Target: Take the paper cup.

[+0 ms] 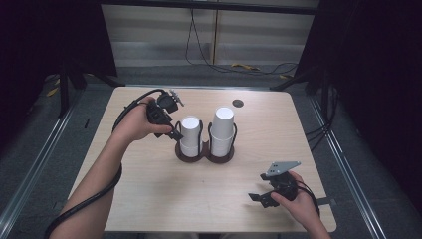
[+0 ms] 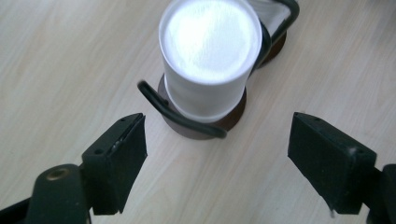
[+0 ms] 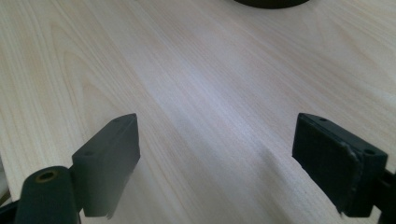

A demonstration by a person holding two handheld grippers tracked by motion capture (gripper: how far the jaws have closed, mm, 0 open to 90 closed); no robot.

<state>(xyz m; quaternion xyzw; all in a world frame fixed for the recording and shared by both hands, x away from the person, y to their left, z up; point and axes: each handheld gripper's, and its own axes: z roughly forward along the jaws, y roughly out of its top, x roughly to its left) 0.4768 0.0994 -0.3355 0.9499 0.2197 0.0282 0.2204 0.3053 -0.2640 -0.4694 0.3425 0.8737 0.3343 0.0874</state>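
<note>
Two upturned white cups stand in a dark double cup holder [image 1: 204, 155] at the middle of the table: a shorter left cup [image 1: 190, 135] and a taller right cup [image 1: 222, 130]. My left gripper [image 1: 175, 133] hovers just left of the shorter cup, open, with nothing between its jaws. From the left gripper view I look down on that cup [image 2: 208, 56] in its wire ring [image 2: 180, 114], a little beyond my spread fingertips [image 2: 119, 158]. My right gripper [image 1: 258, 197] sits low near the table's front right, open over bare wood [image 3: 205, 107].
A small dark round disc [image 1: 238, 103] lies on the table at the far right side. Cables [image 1: 234, 63] run across the floor beyond the table. A bare stretch of wooden tabletop [image 1: 199, 194] lies between the holder and the front edge.
</note>
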